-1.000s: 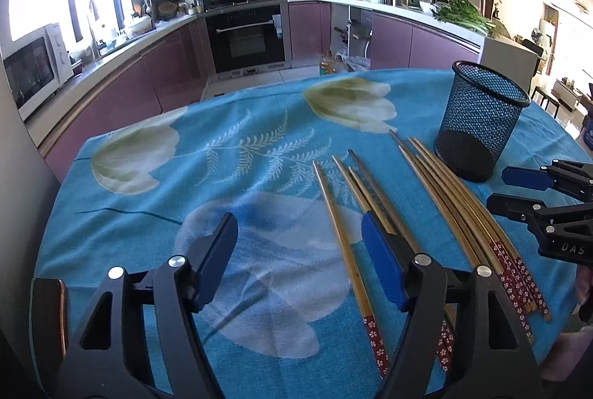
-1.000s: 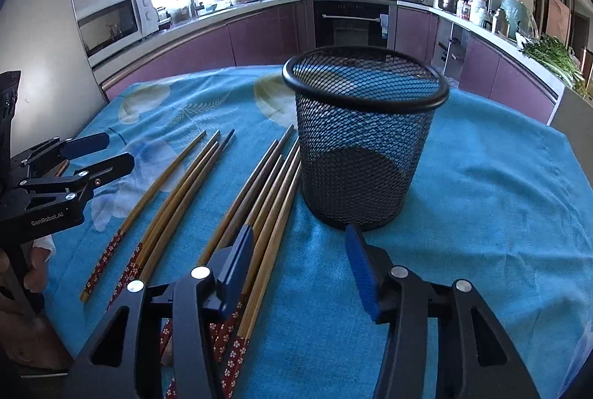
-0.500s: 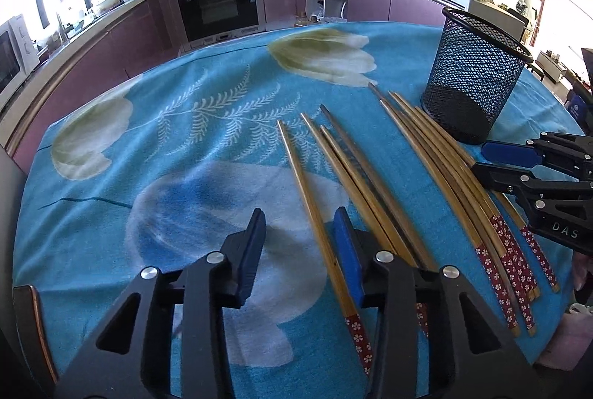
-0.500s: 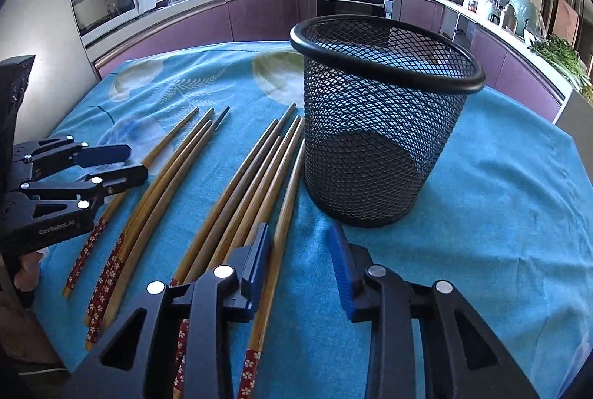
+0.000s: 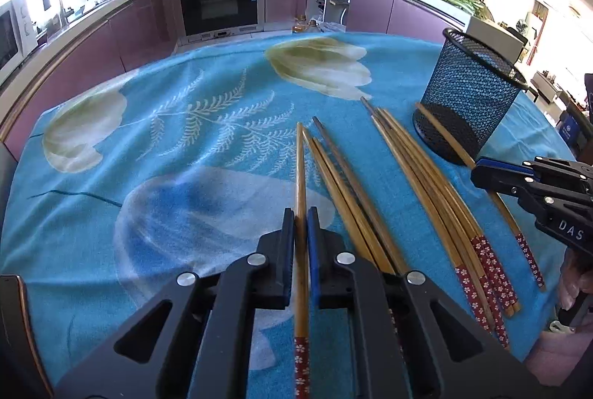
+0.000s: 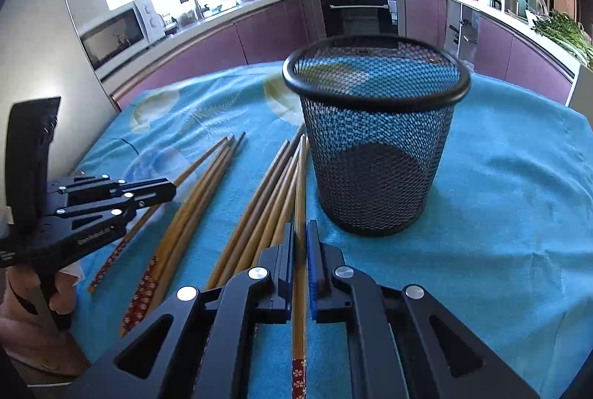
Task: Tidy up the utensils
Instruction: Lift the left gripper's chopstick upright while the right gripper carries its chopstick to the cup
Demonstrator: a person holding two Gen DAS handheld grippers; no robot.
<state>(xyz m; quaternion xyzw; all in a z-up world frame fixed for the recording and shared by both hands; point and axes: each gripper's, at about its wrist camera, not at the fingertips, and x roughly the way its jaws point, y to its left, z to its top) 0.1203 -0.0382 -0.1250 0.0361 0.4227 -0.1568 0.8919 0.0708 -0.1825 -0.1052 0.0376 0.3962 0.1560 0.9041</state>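
The chopsticks (image 5: pixel 426 184) lay on the blue flowered cloth (image 5: pixel 166 139), side by side in loose bunches, thin tips toward the kitchen and red flowered ends toward the person. That made the thick ends easy to reach.

The left gripper (image 5: pixel 301 224) was closed tight on the leftmost chopstick (image 5: pixel 300 169). The stick ran straight between the two pads, so it was held along its length, near the thick end. Its tip looked like it was resting on the cloth or just above it; the picture did not make that clear.

The right gripper (image 6: pixel 301 236) was closed on the rightmost chopstick (image 6: pixel 299 191), the one lying closest to the black mesh cup (image 6: pixel 374 147). This stick's tip pointed at the foot of the cup and seemed to touch it or come very near.

The cup stood upright on the right part of the cloth, just beside the sticks, and it was empty. It was likely put there so each stick would have only a short trip. Each hand had taken the outer stick on its own side, probably so the two grippers would not bump.
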